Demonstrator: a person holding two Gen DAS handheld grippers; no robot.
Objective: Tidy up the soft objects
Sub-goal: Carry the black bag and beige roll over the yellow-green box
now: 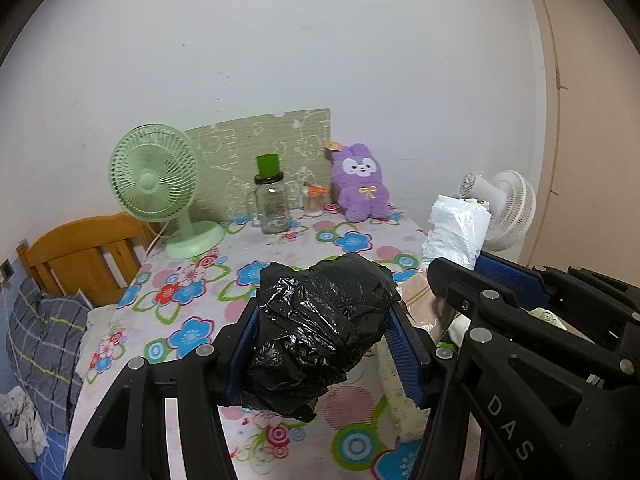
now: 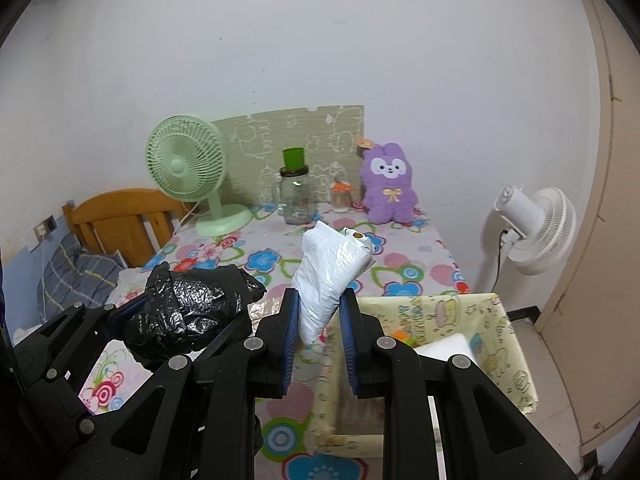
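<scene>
Gripping a crumpled black plastic bag [image 1: 320, 332] in the left gripper [image 1: 324, 344] and a white bag bundle [image 2: 328, 280] in the right gripper [image 2: 320, 332], both raised above the floral tablecloth [image 1: 192, 300]. Yellow fabric bin [image 2: 496, 352] open just beside. Slick film liable to slip out or snag the bin rim.

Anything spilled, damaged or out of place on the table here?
Nothing stands out. The left gripper holds a crumpled black bag, the right gripper a white bag; the green fan and jar stand upright.
</scene>
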